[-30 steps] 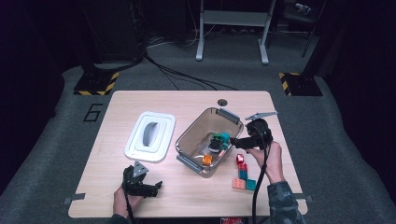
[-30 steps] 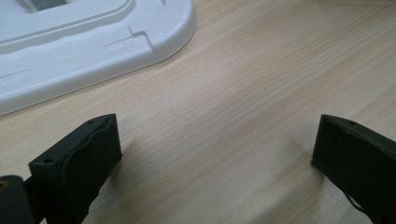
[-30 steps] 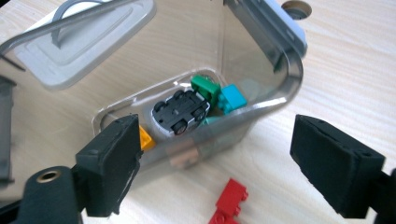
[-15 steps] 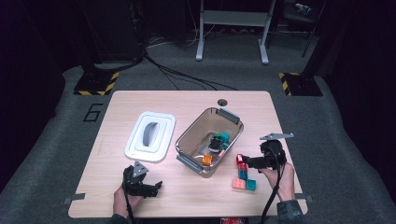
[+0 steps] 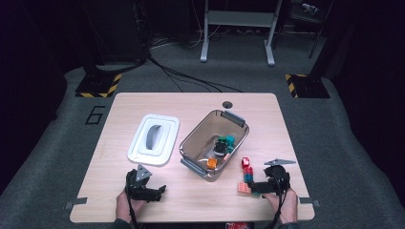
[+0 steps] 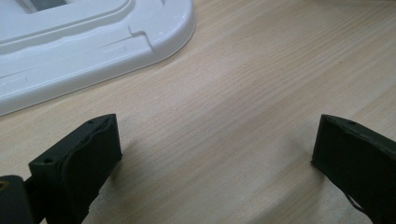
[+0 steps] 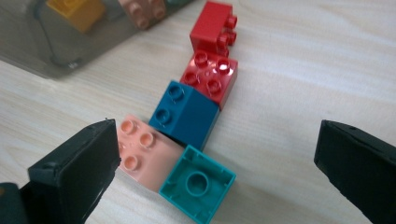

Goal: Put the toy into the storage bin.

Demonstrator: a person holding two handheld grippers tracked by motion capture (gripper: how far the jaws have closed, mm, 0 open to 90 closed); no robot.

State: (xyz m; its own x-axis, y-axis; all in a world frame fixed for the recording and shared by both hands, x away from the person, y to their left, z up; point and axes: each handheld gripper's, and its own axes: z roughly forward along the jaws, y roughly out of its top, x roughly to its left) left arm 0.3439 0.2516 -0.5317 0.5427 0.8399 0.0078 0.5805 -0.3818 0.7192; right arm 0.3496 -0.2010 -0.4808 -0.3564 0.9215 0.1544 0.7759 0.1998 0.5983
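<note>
High view: clear bin (image 5: 196, 138) holds several toy blocks (image 5: 221, 145).

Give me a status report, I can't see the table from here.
Both grippers open: left gripper idle beside the white lid, right gripper low over the loose blocks by the bin. Nothing in the way.

The high view looks forward and down from above the person's side, taking in the whole tabletop (image 5: 200, 102) from well off. The left tool view sits close over bare wood, facing the lid (image 6: 93, 37) at 11 o'clock; the high view has that lid (image 5: 154, 139) too. The right tool view looks closely down on the blocks (image 7: 187, 112), bin (image 7: 28, 42) at 10 o'clock; the high view shares both (image 5: 247, 174).
</note>
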